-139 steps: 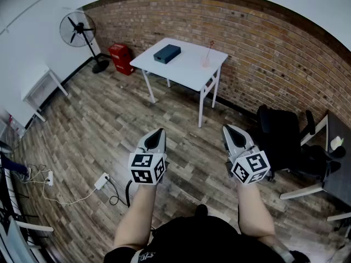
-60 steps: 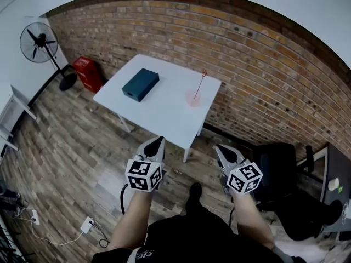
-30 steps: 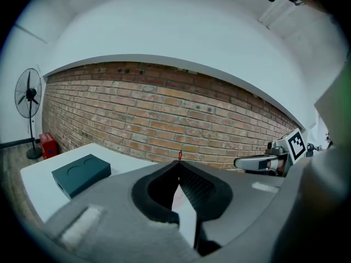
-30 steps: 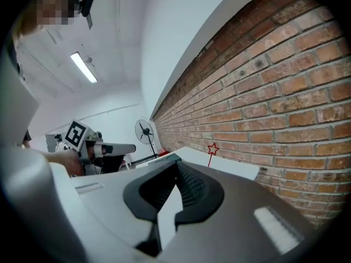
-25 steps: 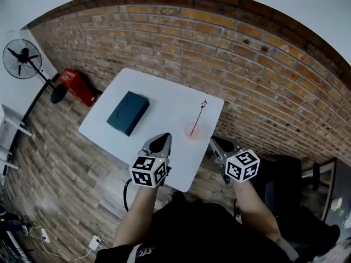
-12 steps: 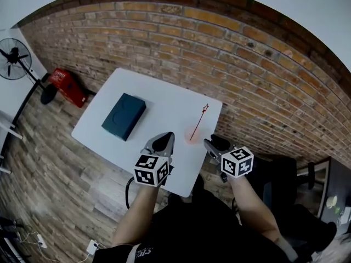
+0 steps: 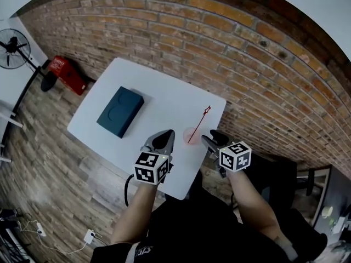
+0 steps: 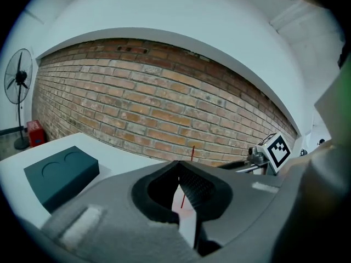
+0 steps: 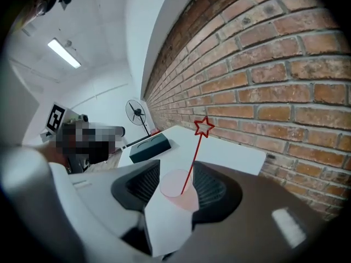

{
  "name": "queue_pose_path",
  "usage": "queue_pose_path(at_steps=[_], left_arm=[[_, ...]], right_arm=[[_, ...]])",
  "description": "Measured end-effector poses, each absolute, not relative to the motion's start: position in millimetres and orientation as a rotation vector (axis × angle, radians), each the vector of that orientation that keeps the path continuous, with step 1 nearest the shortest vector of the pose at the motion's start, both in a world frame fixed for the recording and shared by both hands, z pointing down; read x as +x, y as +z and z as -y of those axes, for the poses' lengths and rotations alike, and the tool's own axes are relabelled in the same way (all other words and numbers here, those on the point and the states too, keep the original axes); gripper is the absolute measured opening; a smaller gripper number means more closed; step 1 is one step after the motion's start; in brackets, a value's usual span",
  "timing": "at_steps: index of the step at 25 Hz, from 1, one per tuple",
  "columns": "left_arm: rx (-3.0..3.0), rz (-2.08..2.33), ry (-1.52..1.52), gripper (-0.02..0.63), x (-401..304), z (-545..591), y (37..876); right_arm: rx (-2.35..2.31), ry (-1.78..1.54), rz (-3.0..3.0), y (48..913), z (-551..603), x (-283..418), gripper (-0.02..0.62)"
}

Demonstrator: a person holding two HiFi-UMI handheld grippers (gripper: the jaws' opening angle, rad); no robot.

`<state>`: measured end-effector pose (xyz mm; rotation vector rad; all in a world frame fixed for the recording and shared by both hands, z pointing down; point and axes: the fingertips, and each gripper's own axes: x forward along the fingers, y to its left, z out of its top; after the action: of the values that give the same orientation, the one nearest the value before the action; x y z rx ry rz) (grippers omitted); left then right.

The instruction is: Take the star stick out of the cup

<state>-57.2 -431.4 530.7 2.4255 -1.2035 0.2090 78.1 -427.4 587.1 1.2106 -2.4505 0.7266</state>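
**Right tool.** The right tool [image 9: 178, 171] has just been opening, and its jaws now stand well apart. The cup [image 9: 181, 193] sits in line with the gap, just ahead of the tips, and neither pad presses on it.

**Left tool.** The left tool [image 8: 179, 166] has its jaws drawn together at the tips and grips nothing. The cup lies just ahead of it, slightly to its right.

**Star stick.** The star stick [image 9: 193, 160] leans in the cup and rises away from the right tool to an outlined red star at its top. We judge it very light, thin, fairly stiff and smooth, so it is likely to slide or twist in a loose pinch. We recommend taking the shaft just above the rim, not the star, whose thin outline may bend.

**Cup.** It is small, pink, translucent and round, and we expect it to be light enough to tip or lift with the stick. We advise steadying its wall with the other tool.

**Surroundings.** The tabletop [image 7: 159, 97] is smooth and white. A matte teal box [image 7: 119, 111] lies well to the left of both tools. A rough brick wall [image 7: 258, 53] stands beyond.
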Motion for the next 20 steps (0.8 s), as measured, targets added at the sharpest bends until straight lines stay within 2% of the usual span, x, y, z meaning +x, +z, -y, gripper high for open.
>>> queue_pose_path(at_steps=[4, 8, 11, 13, 16, 20], left_arm=[[2.392, 1.22, 0.24, 0.006, -55.3, 441.5, 540.4], [2.369, 1.237, 0.268, 0.006, -54.1, 448.6, 544.3], [2.349, 1.254, 0.288, 0.006, -56.3, 452.0, 547.0], [2.335, 1.264, 0.298, 0.006, -58.1, 453.7, 548.6], [2.313, 1.274, 0.308, 0.006, -61.9, 455.2, 552.4], [2.285, 1.282, 0.317, 0.006, -66.5, 456.7, 557.5]], right_arm=[[1.2, 0.785, 2.477, 594.9, 443.5, 82.1, 0.209], [1.164, 0.833, 2.505, 602.6, 457.5, 80.1, 0.264], [1.116, 0.874, 2.521, 610.4, 464.6, 73.8, 0.275], [1.086, 0.904, 2.538, 614.8, 468.7, 69.1, 0.267], [1.075, 0.903, 2.548, 620.9, 475.0, 64.8, 0.196], [1.075, 0.912, 2.538, 631.9, 480.7, 62.1, 0.166]])
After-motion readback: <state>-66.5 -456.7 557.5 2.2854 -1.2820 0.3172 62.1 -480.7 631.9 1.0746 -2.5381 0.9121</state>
